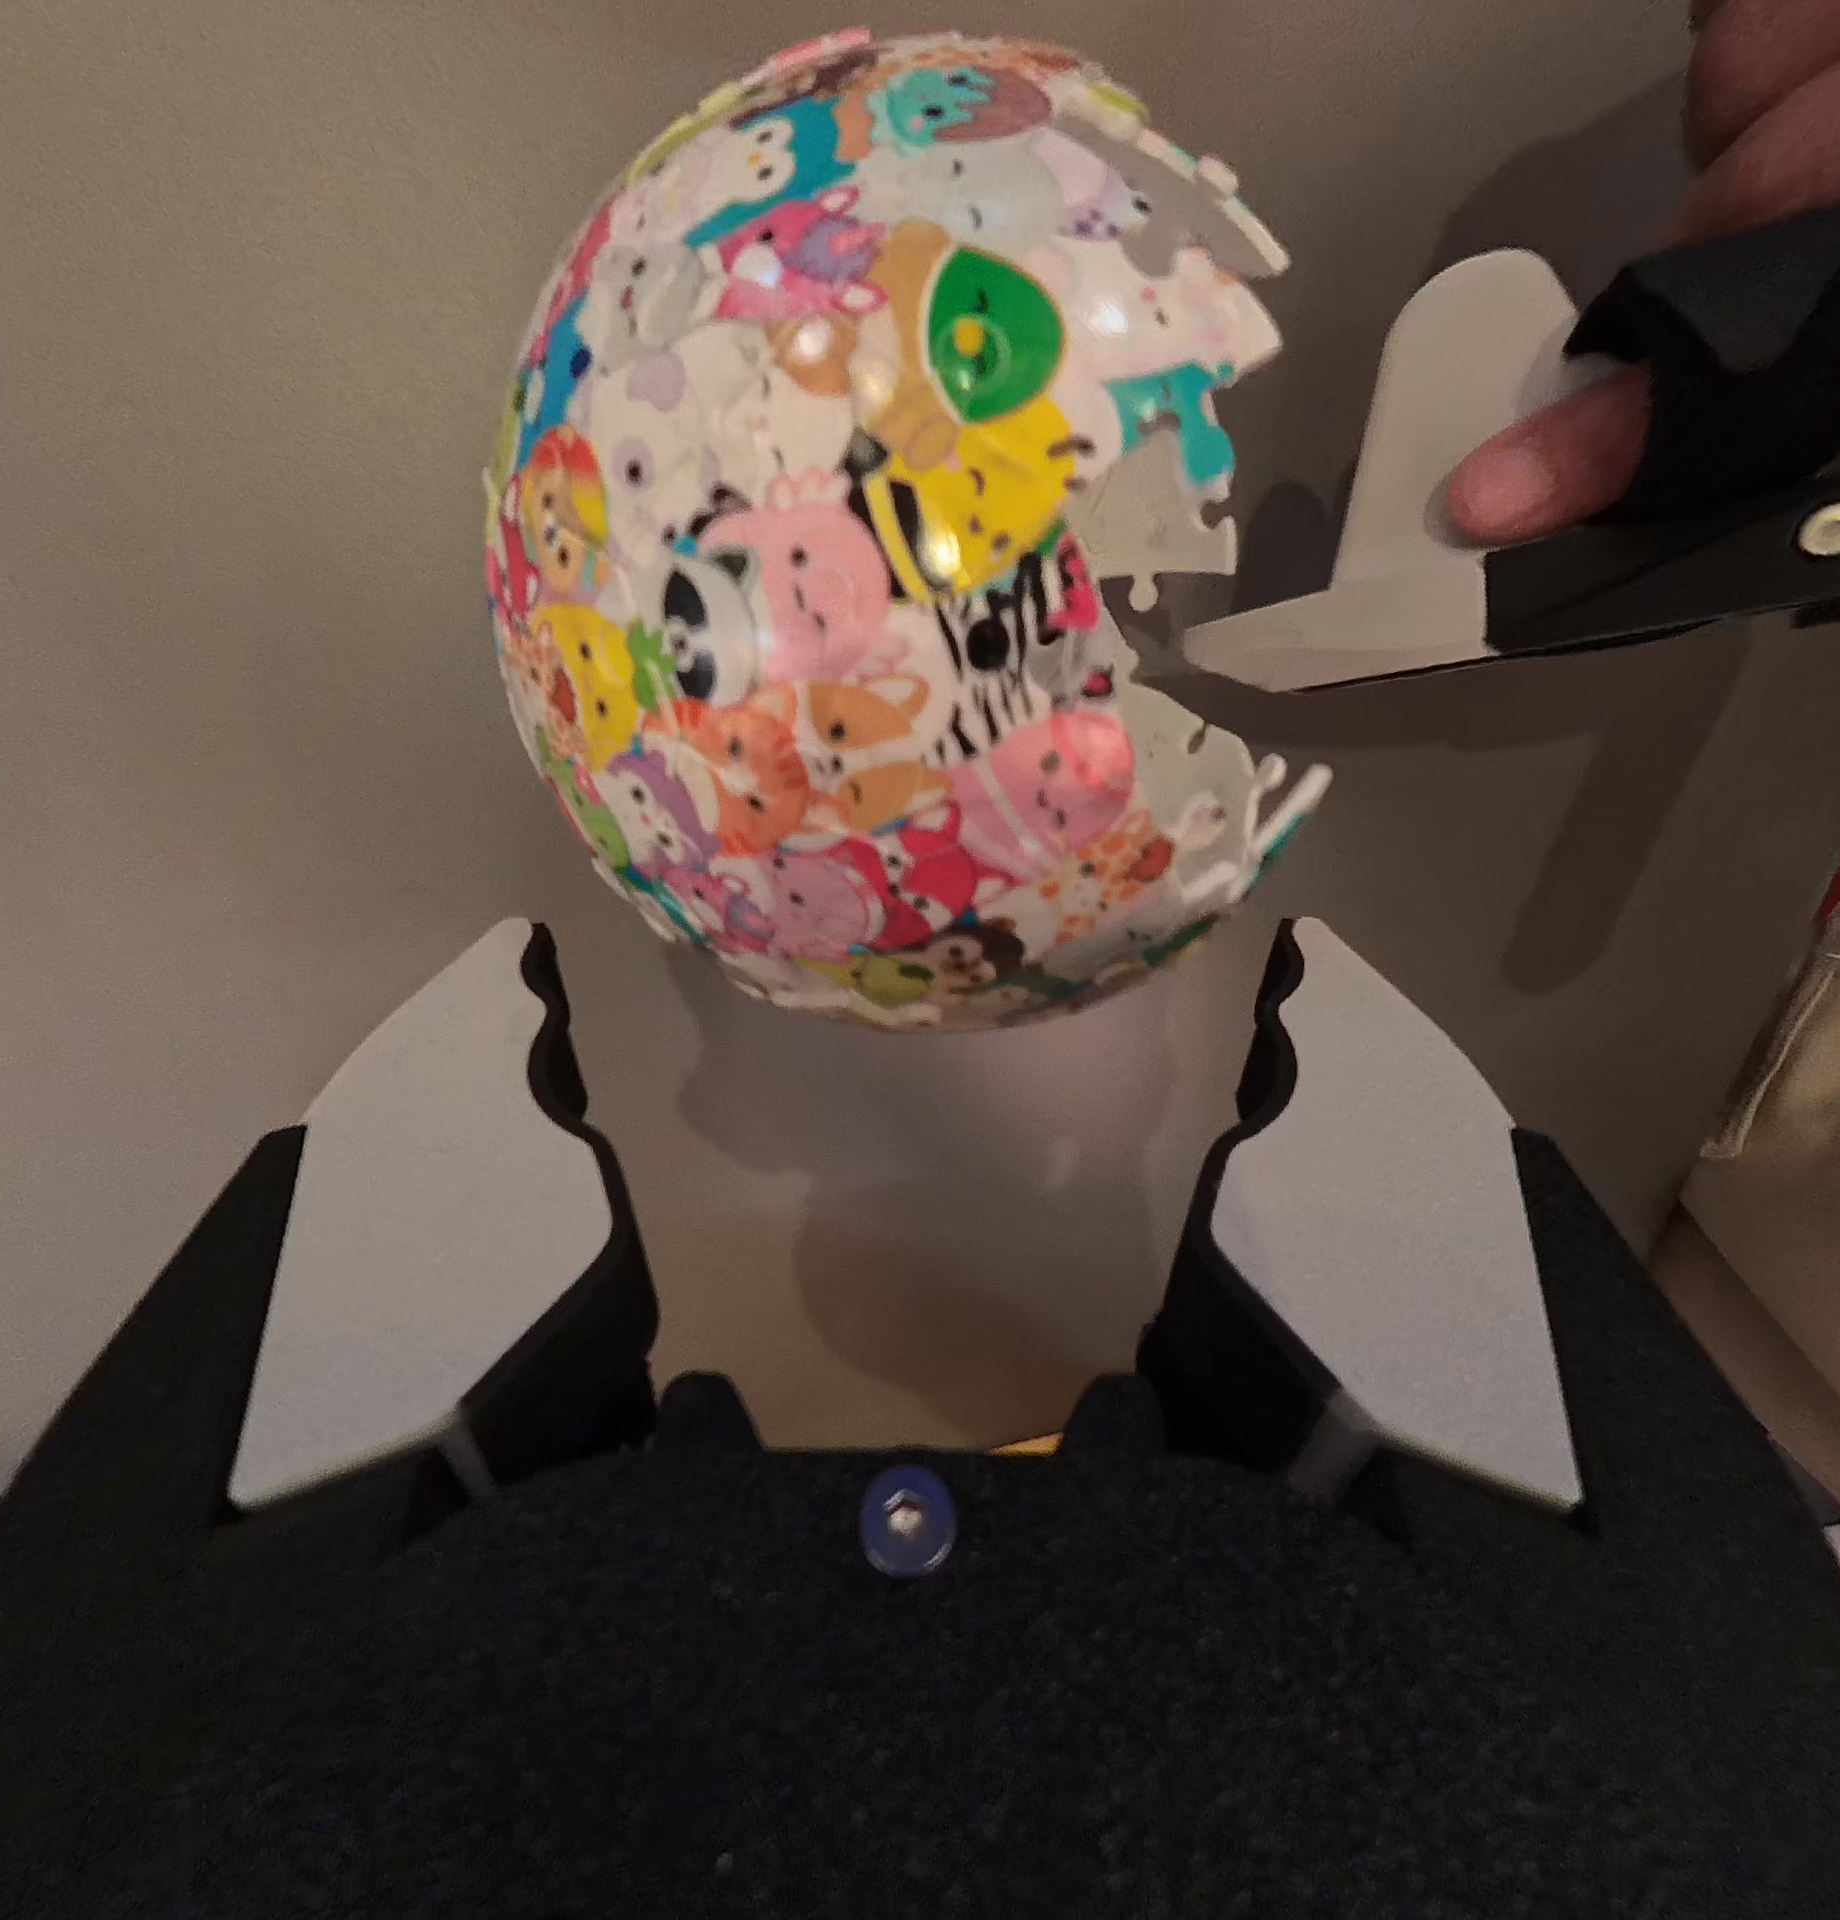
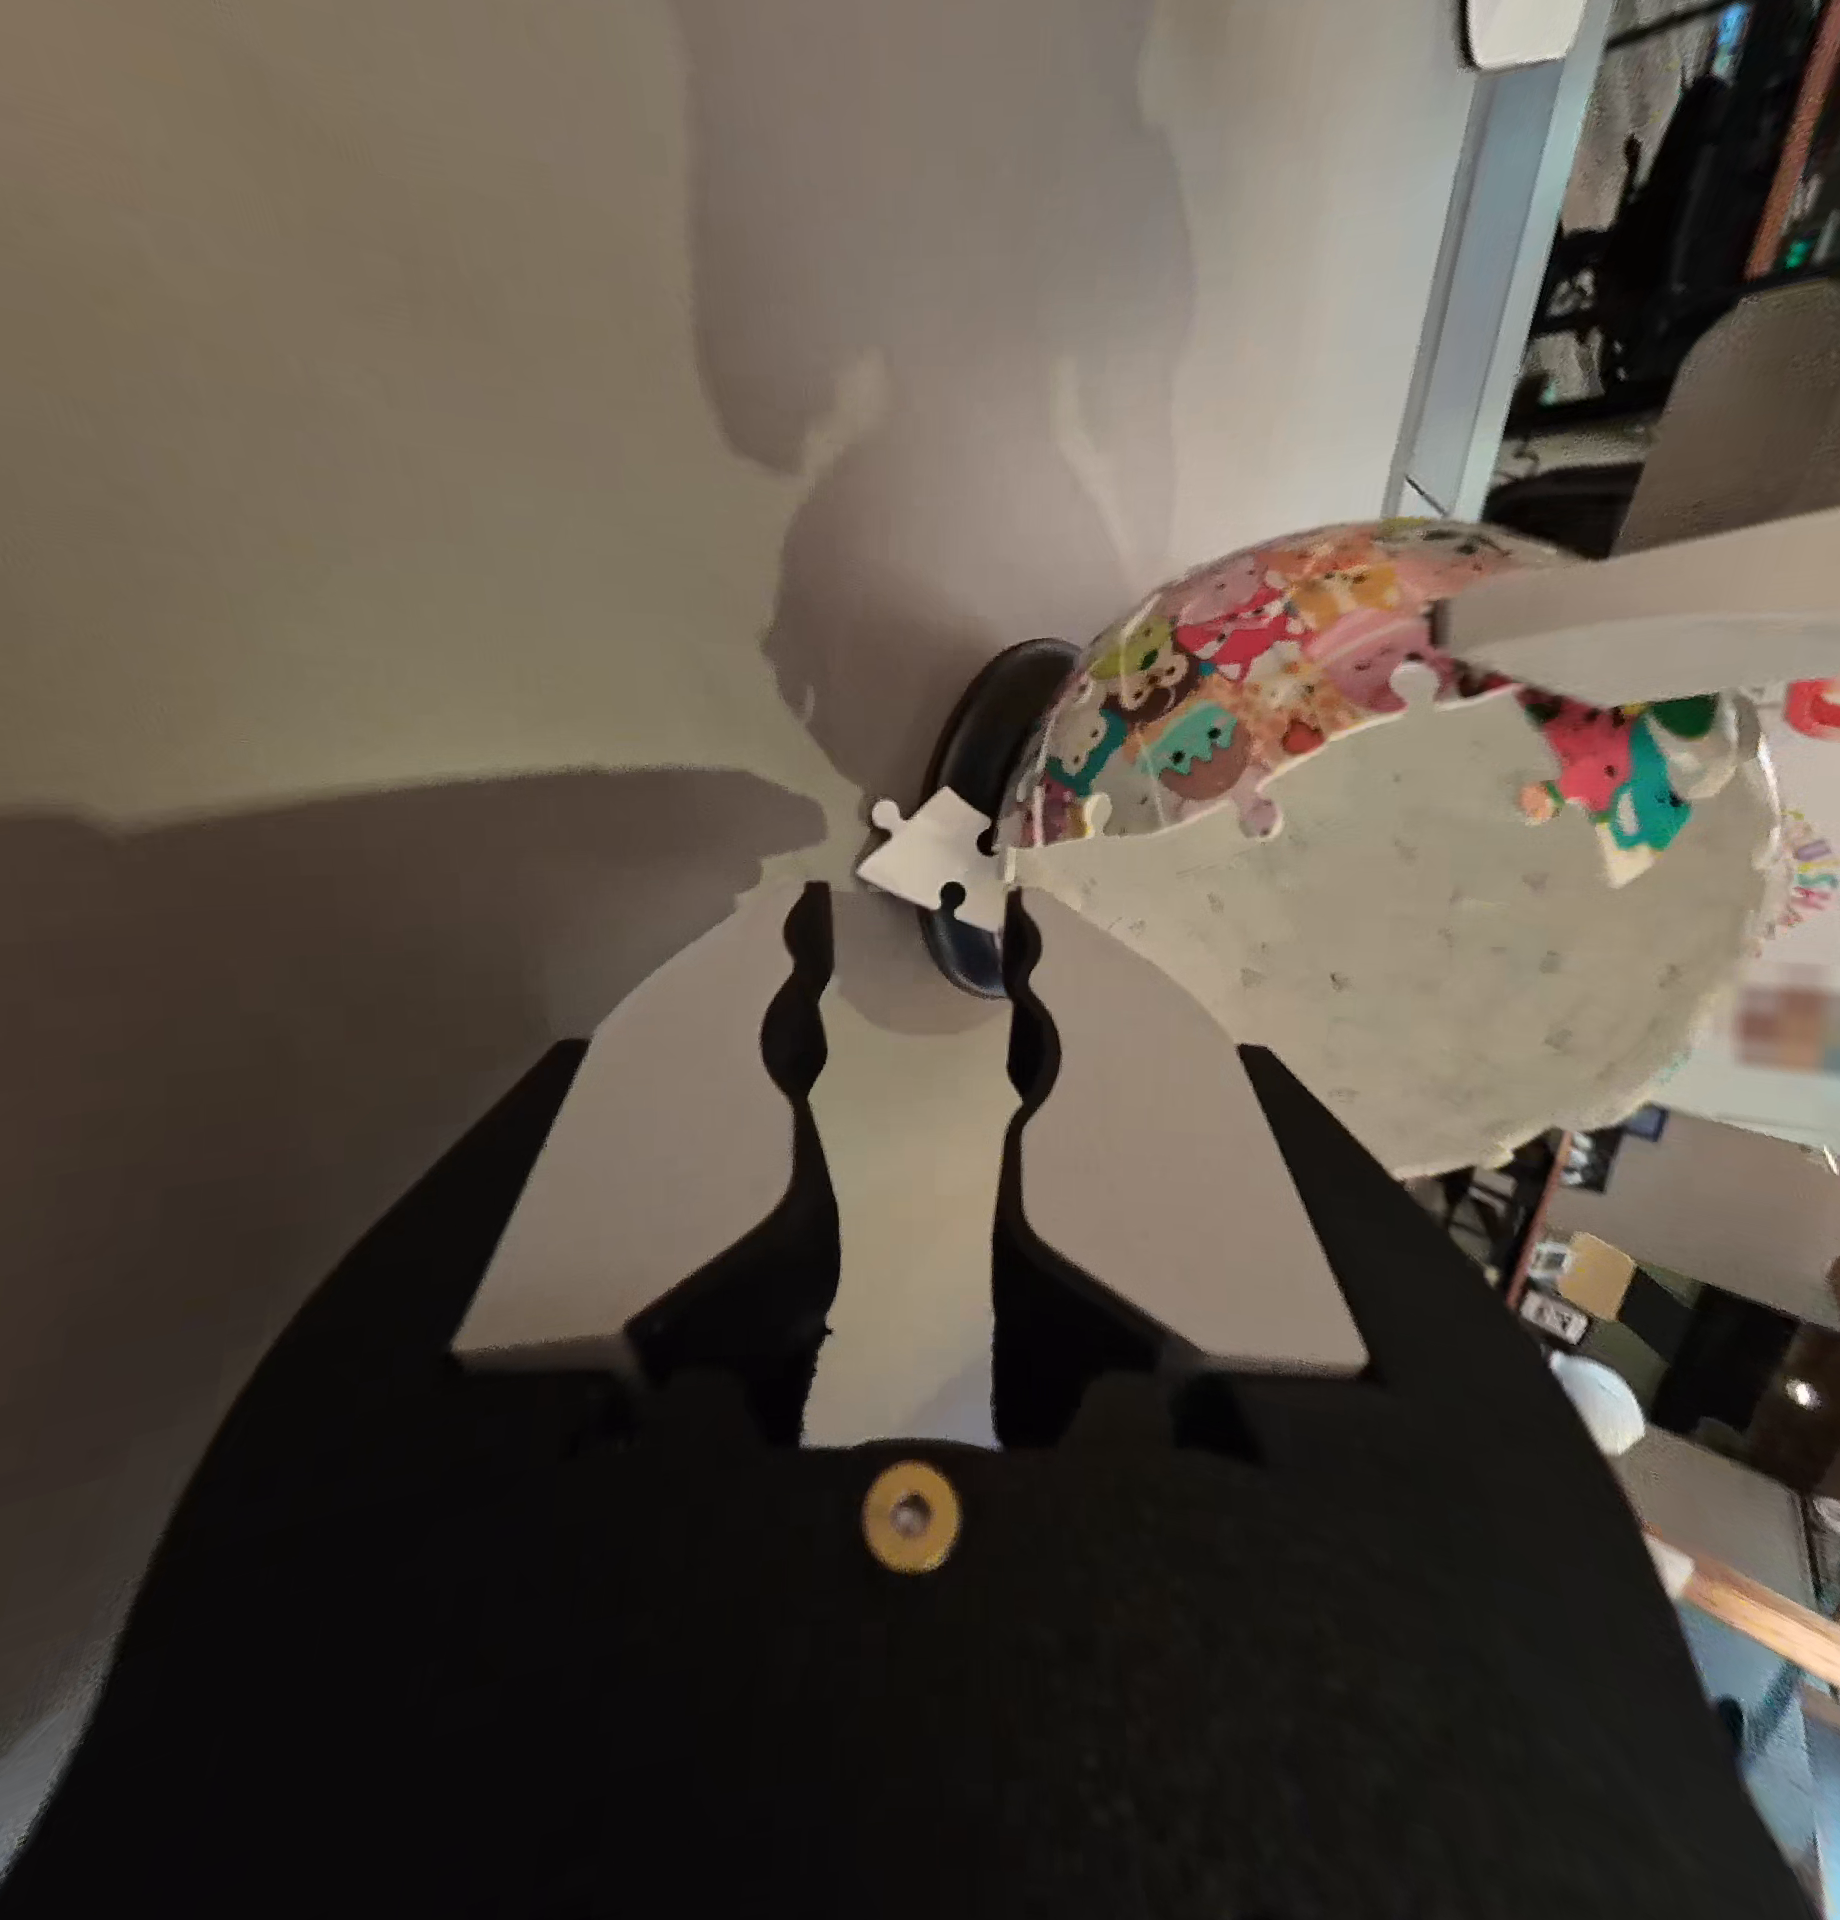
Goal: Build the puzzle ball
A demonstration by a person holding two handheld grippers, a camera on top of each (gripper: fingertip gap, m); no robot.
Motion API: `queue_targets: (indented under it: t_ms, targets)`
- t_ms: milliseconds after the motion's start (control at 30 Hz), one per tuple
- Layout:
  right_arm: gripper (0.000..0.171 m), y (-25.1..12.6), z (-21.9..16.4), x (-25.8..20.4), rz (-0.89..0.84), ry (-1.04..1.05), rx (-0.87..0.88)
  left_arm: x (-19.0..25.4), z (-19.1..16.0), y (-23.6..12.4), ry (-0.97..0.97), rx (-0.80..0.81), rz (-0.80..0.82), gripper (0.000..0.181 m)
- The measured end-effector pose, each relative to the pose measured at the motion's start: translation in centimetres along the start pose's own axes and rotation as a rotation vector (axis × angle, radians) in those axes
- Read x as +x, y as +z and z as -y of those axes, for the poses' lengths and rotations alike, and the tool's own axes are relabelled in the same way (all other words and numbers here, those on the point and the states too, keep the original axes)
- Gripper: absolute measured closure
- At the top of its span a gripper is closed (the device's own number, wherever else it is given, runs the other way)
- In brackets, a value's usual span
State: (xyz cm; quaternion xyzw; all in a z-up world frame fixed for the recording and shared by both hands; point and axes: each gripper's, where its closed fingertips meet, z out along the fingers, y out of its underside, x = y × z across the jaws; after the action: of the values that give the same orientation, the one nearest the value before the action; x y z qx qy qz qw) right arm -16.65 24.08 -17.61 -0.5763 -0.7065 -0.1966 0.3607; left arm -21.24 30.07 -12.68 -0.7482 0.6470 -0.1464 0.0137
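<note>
Where the left wrist view looks down on the desk, entries run as follows.

1. Ball: part-built shell printed with bright cartoon animals, at centre, just beyond the left fingertips. An unfinished opening with jagged, tabbed edges faces 3 o'clock. In the right wrist view the ball sits at 3 o'clock, its plain white inside turned to the camera.

2. Left gripper: at 6 o'clock, jaws spread wide and holding nothing. The ball's lower edge hangs between the two tips, and no contact shows. In the right wrist view one pale finger of it crosses the ball's top at 2 o'clock.

3. Right gripper: jaws drawn in to a narrow gap. From the left wrist view it enters at 3 o'clock, tip at the edge of the ball's opening.

4. Piece: single, white back showing, at the right gripper's tips and just beside the ball's rim. Whether the jaws clamp it cannot be told.

5. Ring: black, on the desk, behind the piece and against the ball's far side.

6. Hand: at 2 o'clock in the left wrist view, on the right gripper's black body, one finger laid over it.
</note>
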Motion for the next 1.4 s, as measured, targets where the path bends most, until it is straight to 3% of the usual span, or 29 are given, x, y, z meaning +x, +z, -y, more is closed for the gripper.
queue_targets:
  t_ms: [200,467,700,833,1400]
  targets:
    - [0.139,-1.1,0.8,1.9,0.036,0.228,0.034,1.1,-1.9,-1.8,-0.024,0.072,-0.008,0.061]
    - [0.149,-1.7,-0.5,4.4,0.342,0.291,0.097,4.2,-4.7,-5.4,-0.037,0.204,-0.002,0.067]
    - [0.156,-0.2,-1.0,4.4,0.413,0.291,0.016,8.1,-6.4,-9.4,-0.044,0.418,0.05,0.076]
    - [0.158,-1.6,0.1,4.3,0.461,0.321,0.037,9.9,-7.4,-10.9,-0.053,0.495,0.076,0.079]
    - [0.157,0.3,-0.8,3.6,0.502,0.139,-0.125,18.2,-12.2,-10.6,-0.159,0.644,0.116,0.083]
